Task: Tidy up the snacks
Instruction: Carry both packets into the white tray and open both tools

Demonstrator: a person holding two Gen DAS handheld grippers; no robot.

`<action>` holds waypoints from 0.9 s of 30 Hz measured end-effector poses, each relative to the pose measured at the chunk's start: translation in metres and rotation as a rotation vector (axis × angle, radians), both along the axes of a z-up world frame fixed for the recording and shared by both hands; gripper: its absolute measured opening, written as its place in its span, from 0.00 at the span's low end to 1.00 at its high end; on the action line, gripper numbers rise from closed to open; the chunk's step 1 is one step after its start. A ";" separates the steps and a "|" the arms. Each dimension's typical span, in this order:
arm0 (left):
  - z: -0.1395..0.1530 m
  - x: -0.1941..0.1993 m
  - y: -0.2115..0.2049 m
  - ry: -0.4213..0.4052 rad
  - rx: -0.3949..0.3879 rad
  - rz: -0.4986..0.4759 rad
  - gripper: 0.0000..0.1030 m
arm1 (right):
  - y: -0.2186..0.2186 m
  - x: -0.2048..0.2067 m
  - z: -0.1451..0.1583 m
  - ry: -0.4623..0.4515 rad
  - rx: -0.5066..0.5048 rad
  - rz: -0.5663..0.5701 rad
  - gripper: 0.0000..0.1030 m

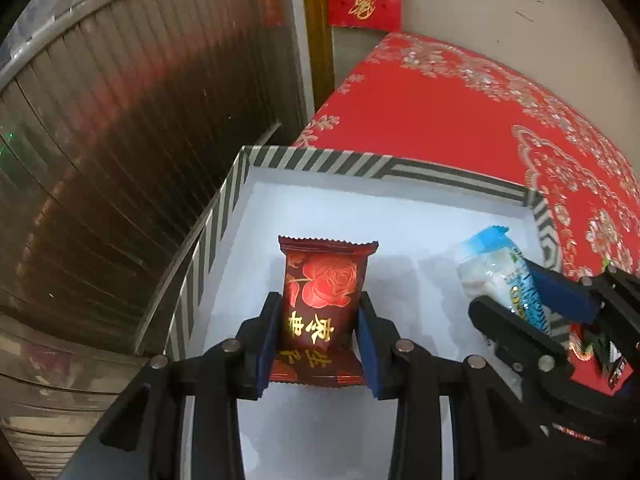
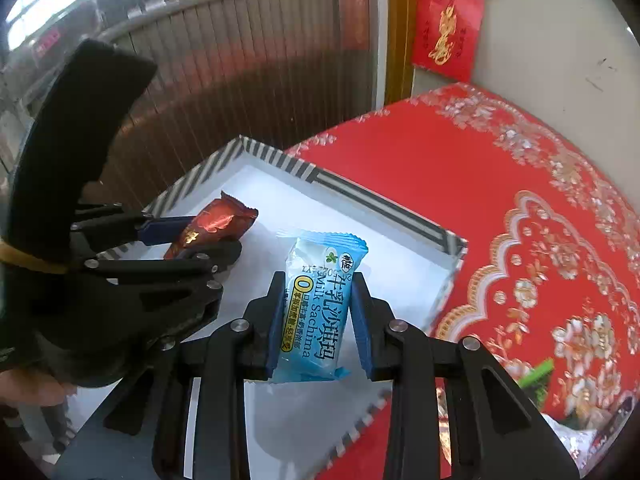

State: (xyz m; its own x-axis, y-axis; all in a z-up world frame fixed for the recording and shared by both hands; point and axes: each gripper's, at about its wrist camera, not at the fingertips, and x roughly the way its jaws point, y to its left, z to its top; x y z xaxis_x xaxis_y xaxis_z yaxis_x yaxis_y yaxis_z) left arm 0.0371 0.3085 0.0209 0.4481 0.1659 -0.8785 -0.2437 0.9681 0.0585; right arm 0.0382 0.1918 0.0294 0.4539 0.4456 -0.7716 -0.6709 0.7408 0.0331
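- The dark red snack packet [image 1: 322, 312] with a gold-edged rose sits clamped between the blue pads of the left hand-held gripper [image 1: 320, 336], held lengthwise above the white floor of the box [image 1: 320, 208].
- The blue snack packet [image 2: 318, 308], printed "Milk Sachima", is pinched the same way by the right hand-held gripper [image 2: 318, 324], its crimped end pointing away from the camera, also over the box.
- Both hand-held grippers are closed down to the width of their packets, pads pressing on the wrapper sides.
- The left wrist view shows the rose and gold characters on the red packet face-on; the right wrist view catches that packet only edge-on at the left.
- In turn, the left wrist view shows the blue packet only as a pale, angled end poking from the other hand-held gripper at the right edge, its lettering mostly hidden.
- The box has a black-and-white striped rim and lies on a desk covered with a red cloth [image 2: 500, 184] patterned with flowers.
- Only the right wrist view shows a fingertip [image 2: 24, 388] at its lower left edge and more snack wrappers [image 2: 560, 408] on the cloth at lower right, too blurred to name.
- Behind the desk, both views show a ribbed metal shutter [image 1: 132, 120] and a red paper hanging [image 2: 446, 28] on the wall.
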 end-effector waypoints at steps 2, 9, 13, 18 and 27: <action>-0.005 0.005 0.000 0.011 0.001 0.005 0.37 | 0.004 0.003 -0.008 0.009 -0.010 0.000 0.29; -0.005 0.004 0.001 0.006 0.002 0.023 0.39 | 0.005 0.011 -0.020 0.058 -0.009 -0.008 0.30; -0.003 0.001 0.005 0.006 -0.007 0.041 0.56 | 0.005 0.010 -0.022 0.068 0.002 -0.010 0.30; 0.007 -0.007 0.013 -0.031 -0.015 0.070 0.76 | -0.001 0.007 -0.016 0.071 0.043 -0.013 0.33; 0.034 -0.036 -0.010 -0.099 -0.010 0.038 0.84 | -0.043 -0.018 0.020 0.010 0.118 -0.029 0.35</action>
State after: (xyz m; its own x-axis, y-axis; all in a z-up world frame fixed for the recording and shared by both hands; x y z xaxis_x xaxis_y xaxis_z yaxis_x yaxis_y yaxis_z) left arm 0.0012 0.2989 0.0552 0.5262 0.1762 -0.8319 -0.2841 0.9585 0.0233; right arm 0.0198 0.1491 0.0492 0.4606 0.5206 -0.7189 -0.6482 0.7506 0.1282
